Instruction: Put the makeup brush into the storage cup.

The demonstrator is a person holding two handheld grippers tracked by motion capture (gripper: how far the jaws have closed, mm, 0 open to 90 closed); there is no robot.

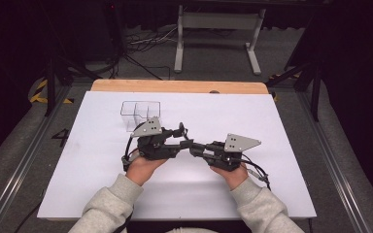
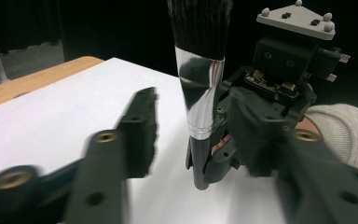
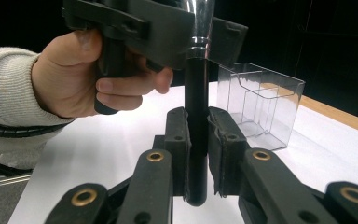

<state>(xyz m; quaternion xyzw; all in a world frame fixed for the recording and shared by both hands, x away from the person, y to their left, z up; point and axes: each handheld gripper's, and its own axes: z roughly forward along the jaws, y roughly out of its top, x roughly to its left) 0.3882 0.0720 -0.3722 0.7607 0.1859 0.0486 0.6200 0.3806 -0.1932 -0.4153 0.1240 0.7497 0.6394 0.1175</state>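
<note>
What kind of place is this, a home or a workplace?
Most likely a lab or recording studio, not a home: dark curtains surround the table, cables run over the grey floor, and a metal stand waits behind. The person holds an instrumented tool in each hand.

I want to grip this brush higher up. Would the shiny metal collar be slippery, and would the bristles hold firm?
The brush has a polished collar that tapers, so pads would probably slide. Its dark bristles look soft and would likely splay. The right gripper clamps its black handle, seemingly the surest spot.

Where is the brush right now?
The brush stands upright, clamped by its handle in the right hand-held gripper, near the table's middle, with the clear organizer behind.
</note>
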